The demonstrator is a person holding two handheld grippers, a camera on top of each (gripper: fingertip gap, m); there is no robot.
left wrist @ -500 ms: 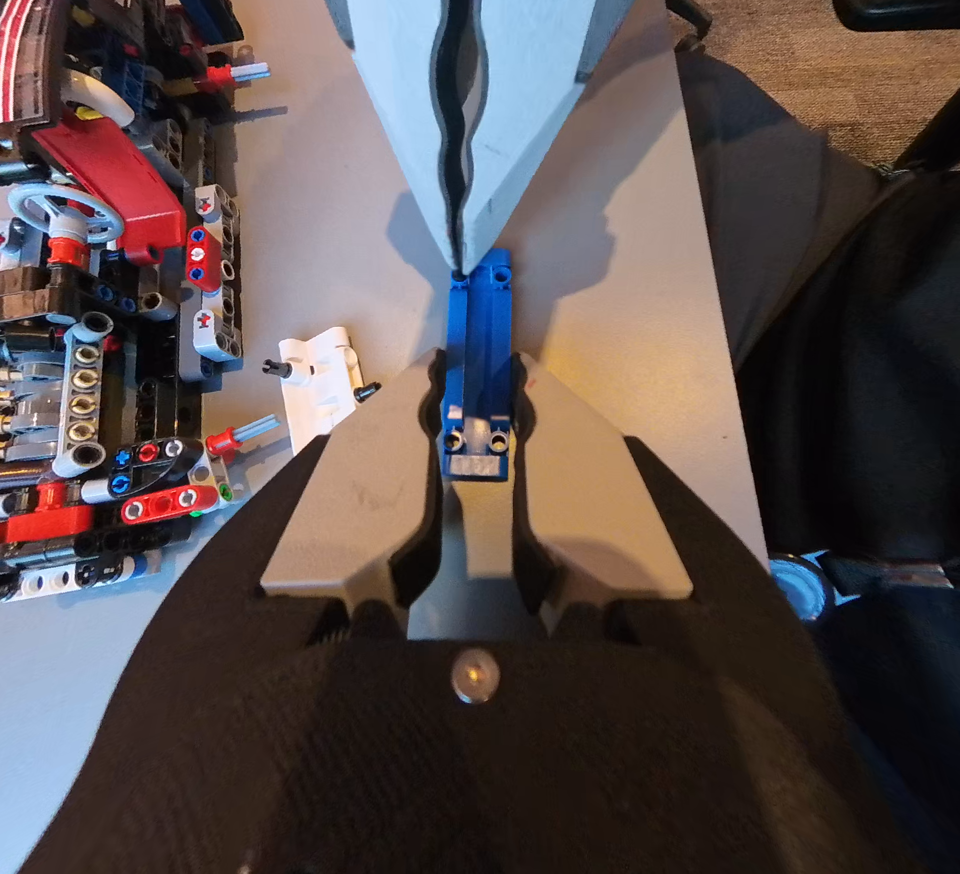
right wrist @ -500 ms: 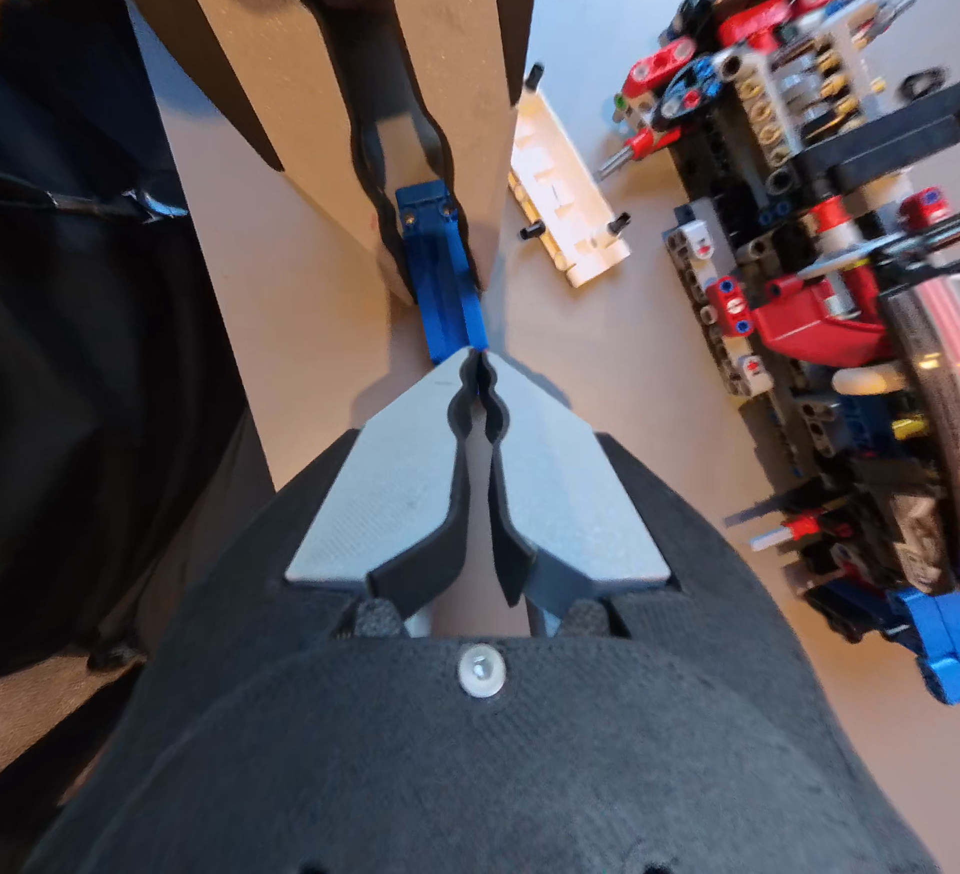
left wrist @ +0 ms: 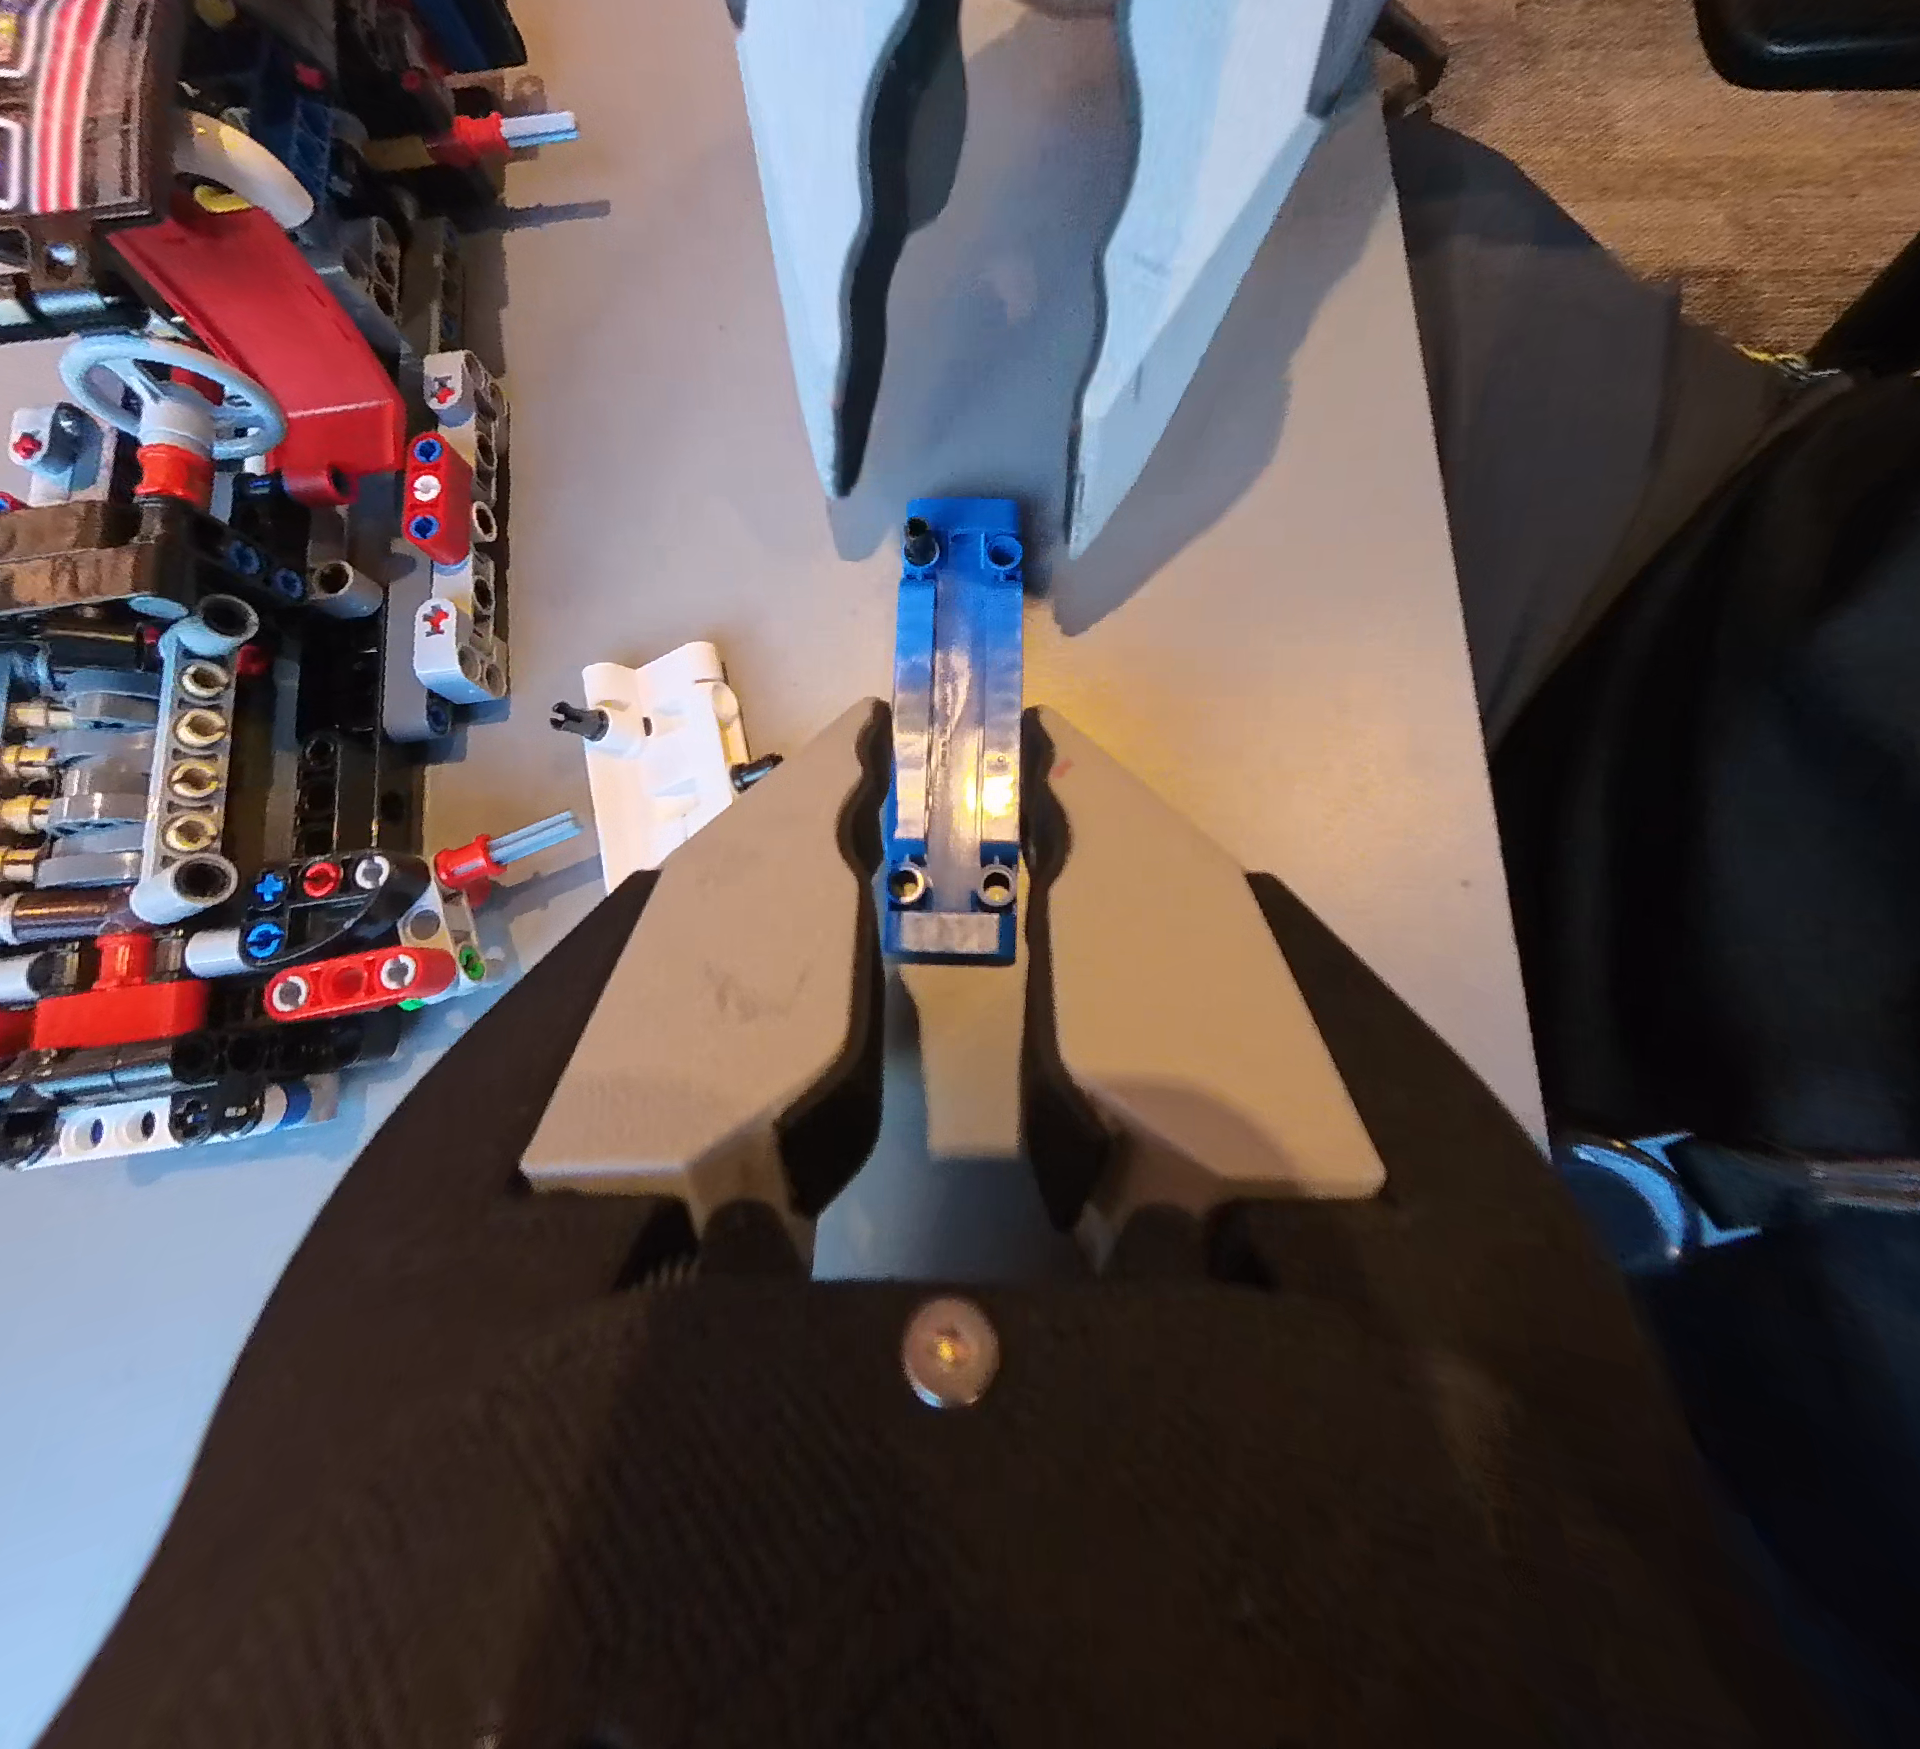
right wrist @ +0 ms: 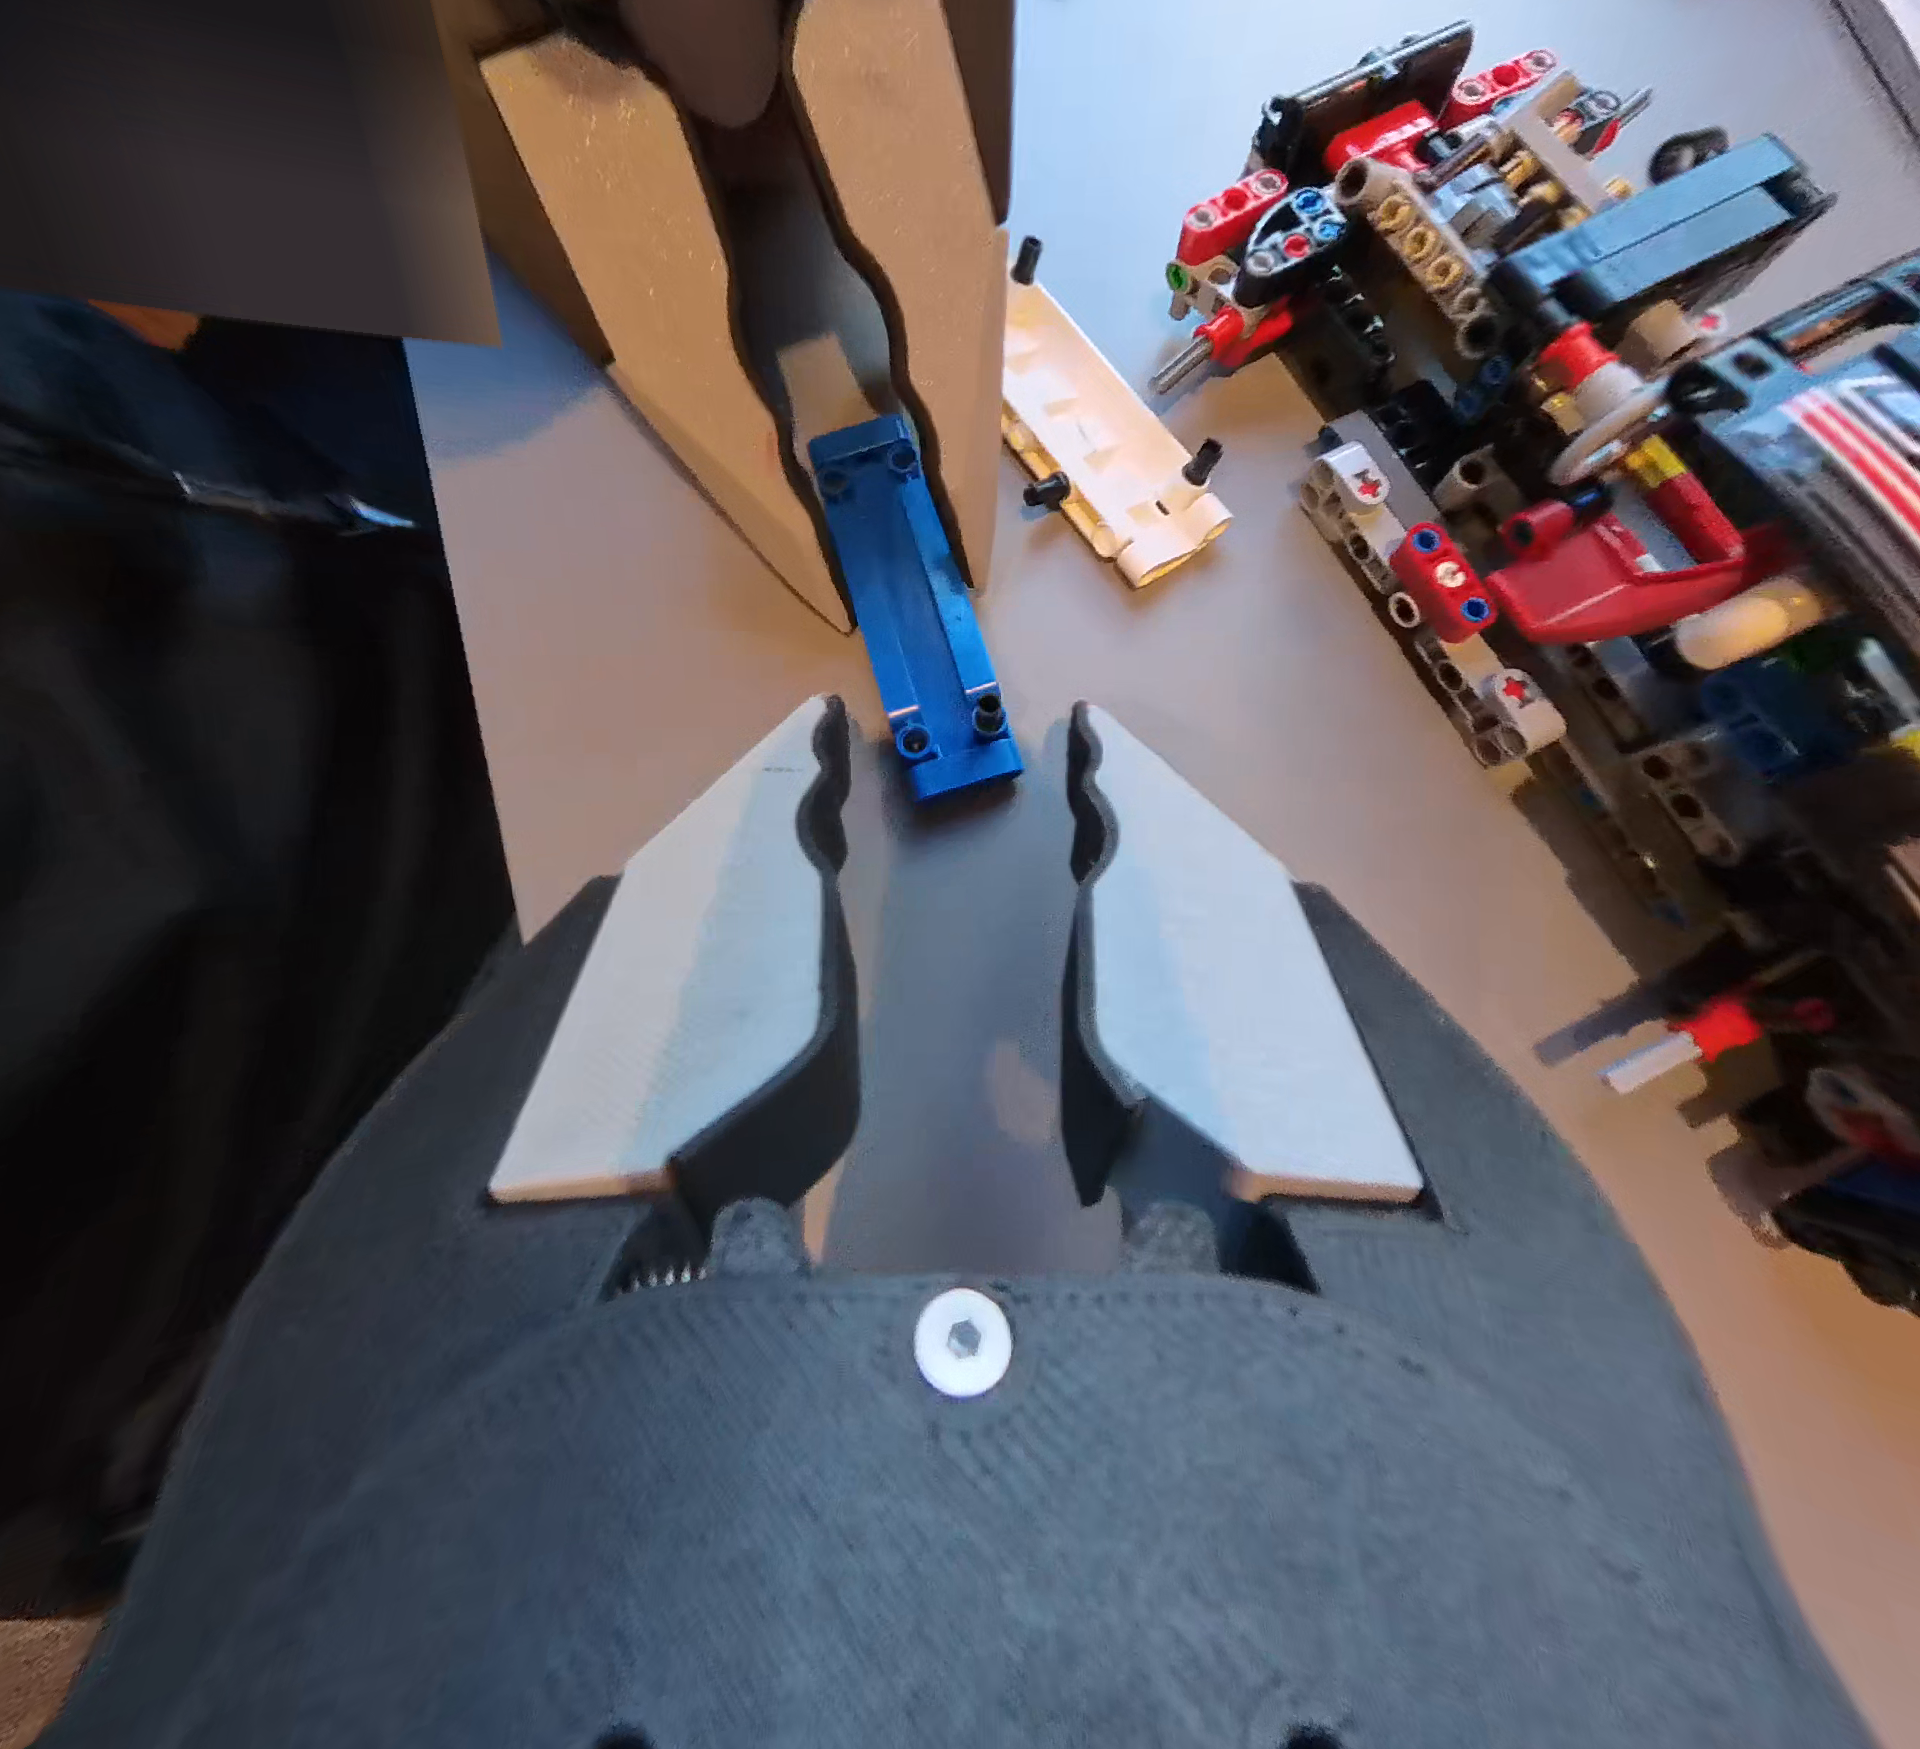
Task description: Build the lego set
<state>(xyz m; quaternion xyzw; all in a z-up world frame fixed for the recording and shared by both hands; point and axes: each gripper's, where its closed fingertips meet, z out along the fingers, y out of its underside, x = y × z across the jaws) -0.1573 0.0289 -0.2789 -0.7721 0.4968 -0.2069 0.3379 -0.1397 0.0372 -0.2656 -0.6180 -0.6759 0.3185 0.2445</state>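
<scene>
A long blue panel piece (left wrist: 956, 691) sits between the fingers of my left gripper (left wrist: 956, 733), which is shut on its near half. A black pin (left wrist: 916, 541) stands in a corner hole at its far end. My right gripper (left wrist: 961, 515) faces it from the far side, open and empty, with its tips just past that end. In the right wrist view the right gripper (right wrist: 956, 717) is open just short of the blue panel (right wrist: 914, 598). The left gripper (right wrist: 904, 598) holds the panel from the far side.
A white panel (left wrist: 665, 754) with black pins lies just left of the blue piece; it also shows in the right wrist view (right wrist: 1101, 463). The partly built car (left wrist: 208, 556) (right wrist: 1558, 400) fills that side. The table edge (left wrist: 1455, 660) and a person's legs are close by. Both grippers' tips are close together, under 4 cm apart.
My right gripper was shut at the blue panel's far corner; now it has opened and drawn back a little. A black pin now shows in that corner hole. The left gripper keeps its hold.
</scene>
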